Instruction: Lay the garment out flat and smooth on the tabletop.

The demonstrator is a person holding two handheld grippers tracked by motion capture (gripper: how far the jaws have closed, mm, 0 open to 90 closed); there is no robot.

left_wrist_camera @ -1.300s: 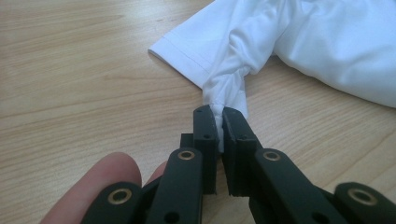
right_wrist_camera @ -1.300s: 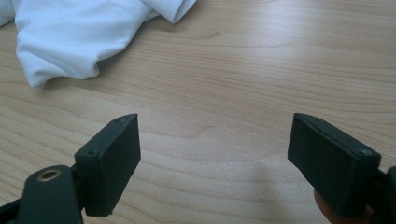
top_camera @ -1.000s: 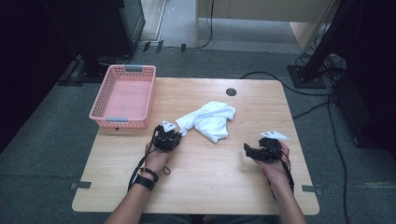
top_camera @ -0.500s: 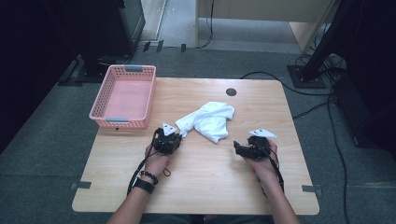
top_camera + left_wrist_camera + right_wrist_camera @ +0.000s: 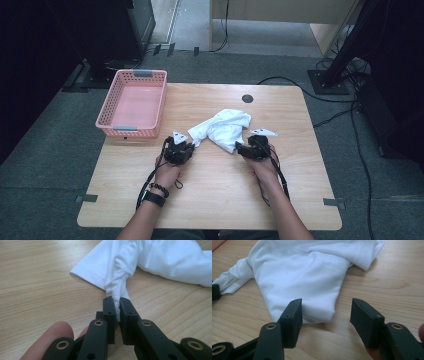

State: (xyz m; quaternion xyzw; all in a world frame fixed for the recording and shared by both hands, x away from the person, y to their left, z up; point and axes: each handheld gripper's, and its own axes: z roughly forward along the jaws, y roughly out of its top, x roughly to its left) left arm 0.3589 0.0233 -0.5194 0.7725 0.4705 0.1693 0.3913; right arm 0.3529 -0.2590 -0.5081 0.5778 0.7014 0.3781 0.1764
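Note:
A crumpled white shirt (image 5: 222,127) lies on the wooden table (image 5: 225,200) near its middle. My left gripper (image 5: 189,146) sits at the shirt's left end, shut on a bunched strip of its fabric (image 5: 117,293) that runs up between the pads. My right gripper (image 5: 239,148) is at the shirt's near right edge, low over the table. Its jaws have just been closing and still stand apart. The shirt's folded edge (image 5: 317,312) reaches into the gap, and the right pad is clear of the cloth.
A pink plastic basket (image 5: 102,114) stands at the table's far left corner. A round cable hole (image 5: 247,98) is near the far edge. Cables (image 5: 350,110) run over the floor to the right of the table.
My right gripper has moved left across the table to the shirt's edge, and its jaws have narrowed. The left gripper has kept still with the cloth in it.

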